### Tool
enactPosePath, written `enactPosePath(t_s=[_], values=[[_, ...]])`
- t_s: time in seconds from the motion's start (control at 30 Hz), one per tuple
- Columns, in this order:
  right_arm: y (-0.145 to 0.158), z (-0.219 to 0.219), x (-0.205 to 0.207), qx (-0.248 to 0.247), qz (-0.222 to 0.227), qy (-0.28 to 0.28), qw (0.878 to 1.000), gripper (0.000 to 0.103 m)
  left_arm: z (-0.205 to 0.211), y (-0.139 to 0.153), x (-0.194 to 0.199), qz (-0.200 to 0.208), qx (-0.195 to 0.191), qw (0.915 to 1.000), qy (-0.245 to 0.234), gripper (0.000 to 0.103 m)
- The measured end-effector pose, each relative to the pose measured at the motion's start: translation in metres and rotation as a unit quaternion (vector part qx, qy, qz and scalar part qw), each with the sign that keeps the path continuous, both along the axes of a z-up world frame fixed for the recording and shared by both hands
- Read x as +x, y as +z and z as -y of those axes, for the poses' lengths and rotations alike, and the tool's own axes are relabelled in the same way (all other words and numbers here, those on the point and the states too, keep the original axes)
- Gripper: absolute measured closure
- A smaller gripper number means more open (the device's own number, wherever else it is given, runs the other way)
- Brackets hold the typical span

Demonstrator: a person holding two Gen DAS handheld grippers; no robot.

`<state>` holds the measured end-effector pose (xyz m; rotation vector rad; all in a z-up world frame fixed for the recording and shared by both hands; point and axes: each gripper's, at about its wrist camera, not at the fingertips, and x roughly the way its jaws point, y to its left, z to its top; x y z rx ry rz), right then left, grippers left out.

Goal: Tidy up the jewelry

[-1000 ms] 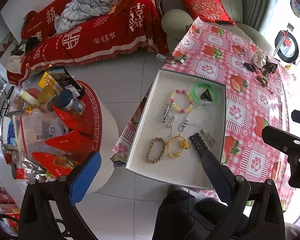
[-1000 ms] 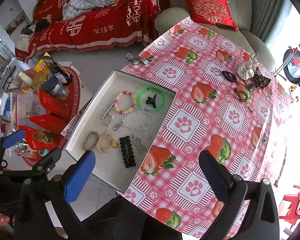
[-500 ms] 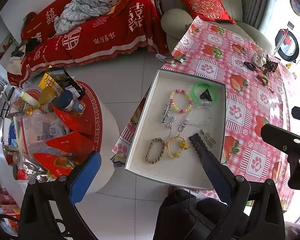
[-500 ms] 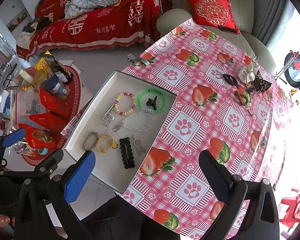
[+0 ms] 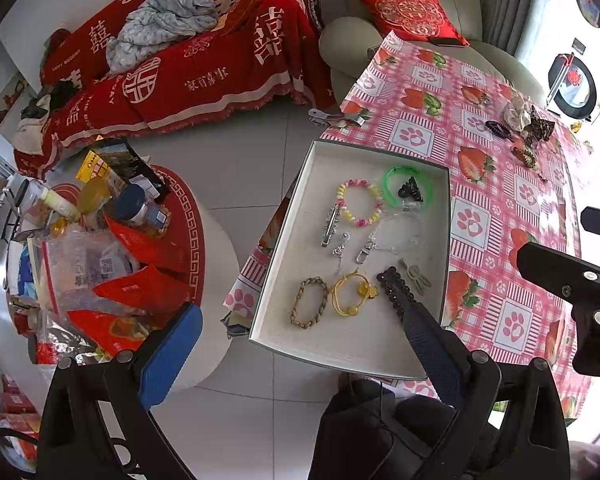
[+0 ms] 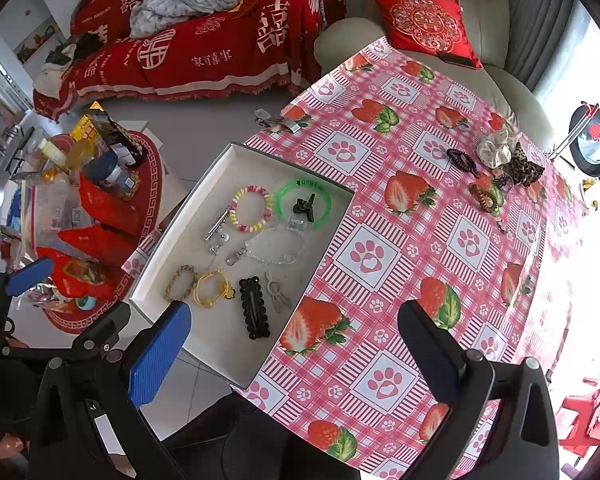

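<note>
Nearest, both grippers hang above the counter's edge with jaws wide and nothing between them: the left gripper (image 5: 296, 344) over the tray's near corner, the right gripper (image 6: 296, 344) over the strawberry cloth.

At about 11 o'clock in the right view the white tray (image 6: 220, 354) juts over the counter (image 6: 380, 264) edge, within easy reach. It holds the sorted pieces spread apart so none tangle: black hair clip (image 6: 254, 306), yellow cord bracelet (image 6: 212, 288), braided bracelet (image 6: 179, 282), beaded bracelet (image 6: 250, 214), green bangle (image 6: 303, 205).

Far off at 1 o'clock lie the loose scrunchies and hair ties (image 6: 496, 160), probably next to collect.

Against the earlier frames nothing in the tray has shifted; the view has only drifted slightly.
</note>
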<state>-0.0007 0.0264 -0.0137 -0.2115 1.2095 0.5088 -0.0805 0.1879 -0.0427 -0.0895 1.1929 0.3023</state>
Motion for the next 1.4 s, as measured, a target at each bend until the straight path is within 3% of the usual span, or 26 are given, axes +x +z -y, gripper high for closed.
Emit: enactPosePath(t_s=[1.4], values=[[-0.0001, -0.0014, -0.0008, 0.0, 0.0, 0.0, 1.0, 0.0, -0.0019, -0.0007, -0.0027, -0.001, 0.002, 1.0, 0.0, 0.0]])
